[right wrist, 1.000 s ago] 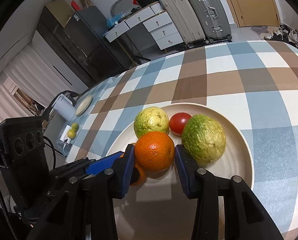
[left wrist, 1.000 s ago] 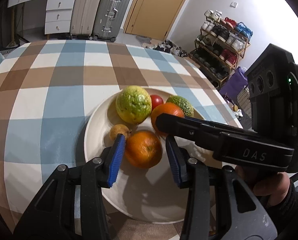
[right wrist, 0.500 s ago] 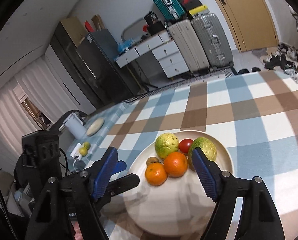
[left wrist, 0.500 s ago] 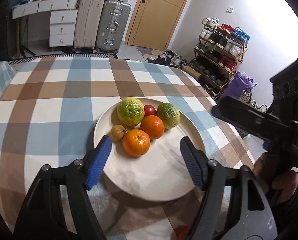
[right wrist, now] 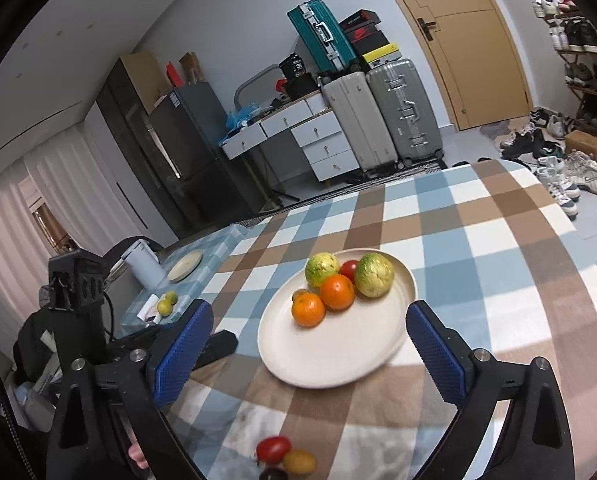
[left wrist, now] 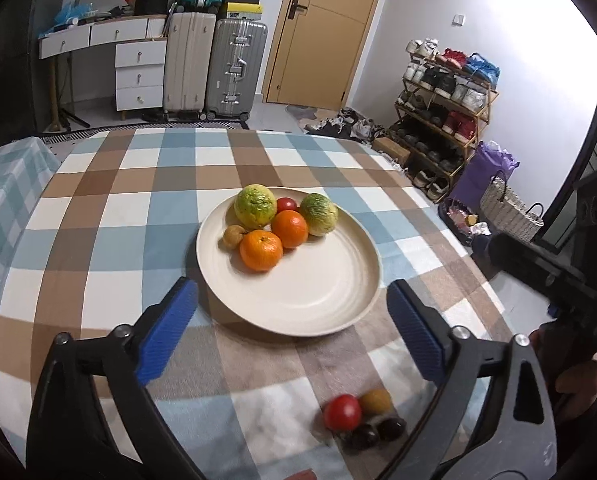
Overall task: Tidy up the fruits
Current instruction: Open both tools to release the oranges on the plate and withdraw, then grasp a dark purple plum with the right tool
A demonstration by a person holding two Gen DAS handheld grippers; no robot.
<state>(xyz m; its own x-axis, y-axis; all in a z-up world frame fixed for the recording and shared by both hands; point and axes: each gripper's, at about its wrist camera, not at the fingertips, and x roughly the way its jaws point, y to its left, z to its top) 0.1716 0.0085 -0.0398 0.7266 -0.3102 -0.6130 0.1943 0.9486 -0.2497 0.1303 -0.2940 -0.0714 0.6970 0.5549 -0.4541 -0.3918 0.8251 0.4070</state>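
Two oranges (left wrist: 260,255) now sit released on the cream plate (left wrist: 338,312) beside the guavas; both grippers, left gripper (left wrist: 294,328) and right gripper (right wrist: 310,354), have pulled back with jaws wide apart and empty; small loose fruits (left wrist: 358,420) near the table's edge likely come next.

So the plate (left wrist: 298,312) sits about mid-table on the checked tablecloth (left wrist: 98,216). All the fruit is bunched at its far side: two guavas (left wrist: 255,206) at the back with a tomato (left wrist: 287,204) wedged between them, two oranges (left wrist: 260,250) in front, touching, and a small fruit (left wrist: 232,237) at the left. Off the plate, near the table's front edge, sits a small cluster with another tomato (left wrist: 342,412). Behind the table: suitcases (left wrist: 238,68), drawers left of them, a shoe rack (left wrist: 442,92) to the right.
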